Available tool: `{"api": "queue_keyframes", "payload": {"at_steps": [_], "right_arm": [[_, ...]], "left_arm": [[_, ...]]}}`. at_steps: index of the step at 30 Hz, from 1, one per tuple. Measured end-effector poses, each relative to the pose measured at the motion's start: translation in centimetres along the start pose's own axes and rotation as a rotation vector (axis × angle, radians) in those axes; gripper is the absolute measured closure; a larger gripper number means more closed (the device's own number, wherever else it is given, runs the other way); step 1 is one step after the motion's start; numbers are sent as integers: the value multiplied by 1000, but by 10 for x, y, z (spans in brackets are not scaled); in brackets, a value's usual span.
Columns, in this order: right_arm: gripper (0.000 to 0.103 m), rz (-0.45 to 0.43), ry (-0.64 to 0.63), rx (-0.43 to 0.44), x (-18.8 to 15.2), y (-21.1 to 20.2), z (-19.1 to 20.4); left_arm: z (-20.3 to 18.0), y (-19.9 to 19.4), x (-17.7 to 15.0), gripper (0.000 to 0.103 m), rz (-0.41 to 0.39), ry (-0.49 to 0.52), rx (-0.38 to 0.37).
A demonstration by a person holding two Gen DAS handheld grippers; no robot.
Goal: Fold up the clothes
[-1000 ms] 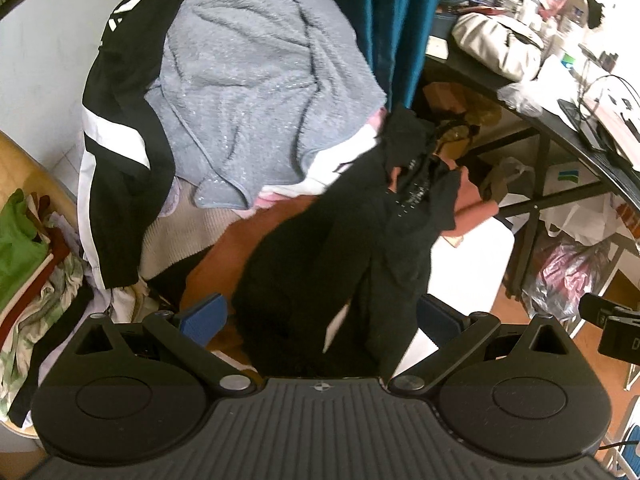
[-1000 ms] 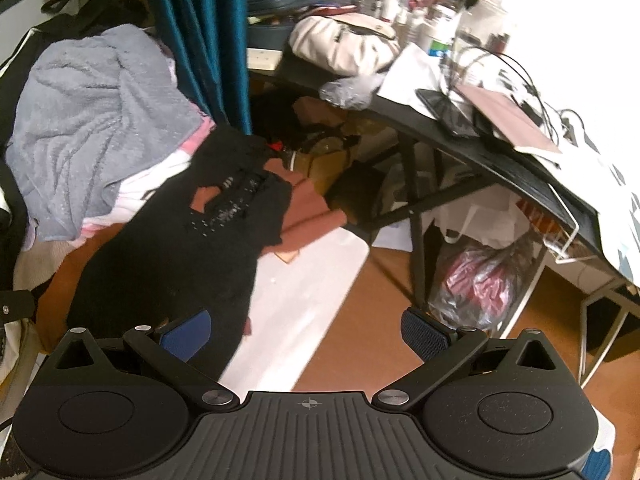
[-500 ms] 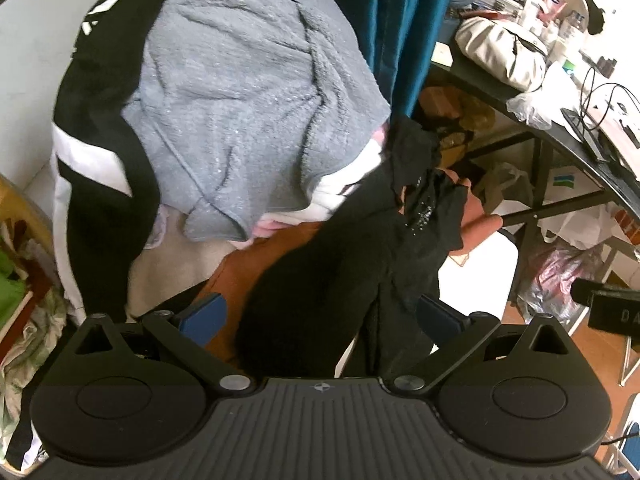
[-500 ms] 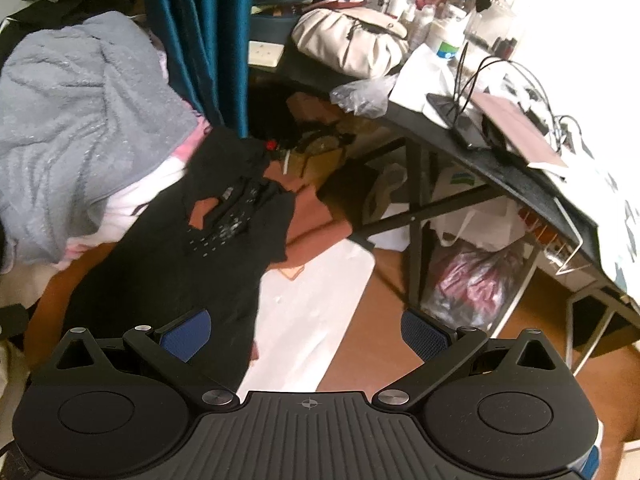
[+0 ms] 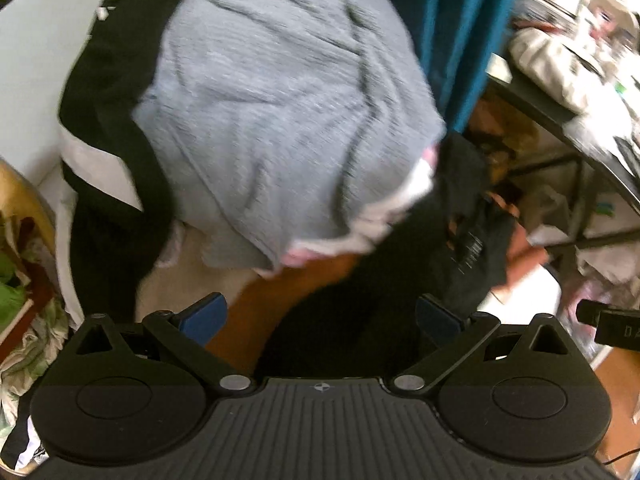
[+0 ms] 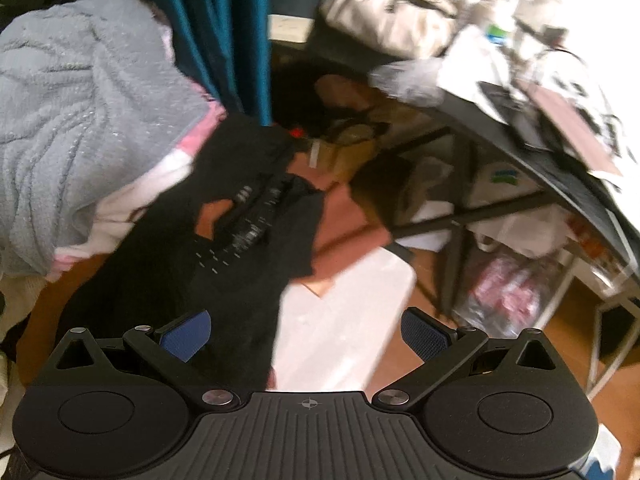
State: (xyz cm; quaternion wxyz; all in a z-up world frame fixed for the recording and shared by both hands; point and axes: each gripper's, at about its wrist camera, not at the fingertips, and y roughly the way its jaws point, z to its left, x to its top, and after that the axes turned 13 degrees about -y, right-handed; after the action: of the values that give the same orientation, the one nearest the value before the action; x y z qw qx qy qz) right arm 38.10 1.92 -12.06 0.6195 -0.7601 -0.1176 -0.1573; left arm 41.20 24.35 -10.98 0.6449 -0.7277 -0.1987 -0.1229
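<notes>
Both tongs are spread wide and grip nothing. The left tongs (image 5: 320,314) hover low over the heap, with a long black garment with small pale print (image 5: 476,240) and a rust-brown cloth (image 5: 256,312) directly between their blue pads; that spread suits a first pinch on loose fabric, though no cloth is caught yet. The right tongs (image 6: 306,334) hang beside them, their left pad over the black garment's near end, their right pad over a white flat surface (image 6: 344,316) on which the garment's end lies. That bare white patch looks like the only room for laying a piece flat, which may be why the black garment trails toward it.

Farther out, a fuzzy grey knitted sweater (image 5: 280,100) drapes over the pile's top, covering pink-and-white cloth (image 6: 168,168) and lying against a black jacket with white stripes (image 5: 100,152). A teal curtain (image 6: 224,32) hangs behind. To the right a dark metal-legged desk (image 6: 560,168) carries a cream bag (image 6: 384,20) and blurred clutter.

Folding has not begun; the black garment seems the likeliest first pick.
</notes>
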Motion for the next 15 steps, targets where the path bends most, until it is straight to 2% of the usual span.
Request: {"api": "queue_keyframes", "payload": {"at_steps": [4,8,15], "right_arm": [[1,-14,-45,48,17,41,5],[1,-27,-71,66,27,81,13],[1,9,-120,124,39,140,39]], "left_arm": [[11,21,9,1,-21,-47,58],[18,52,19,1,-31,-51,109],[23,107,34,1,-59,-70,127]]}}
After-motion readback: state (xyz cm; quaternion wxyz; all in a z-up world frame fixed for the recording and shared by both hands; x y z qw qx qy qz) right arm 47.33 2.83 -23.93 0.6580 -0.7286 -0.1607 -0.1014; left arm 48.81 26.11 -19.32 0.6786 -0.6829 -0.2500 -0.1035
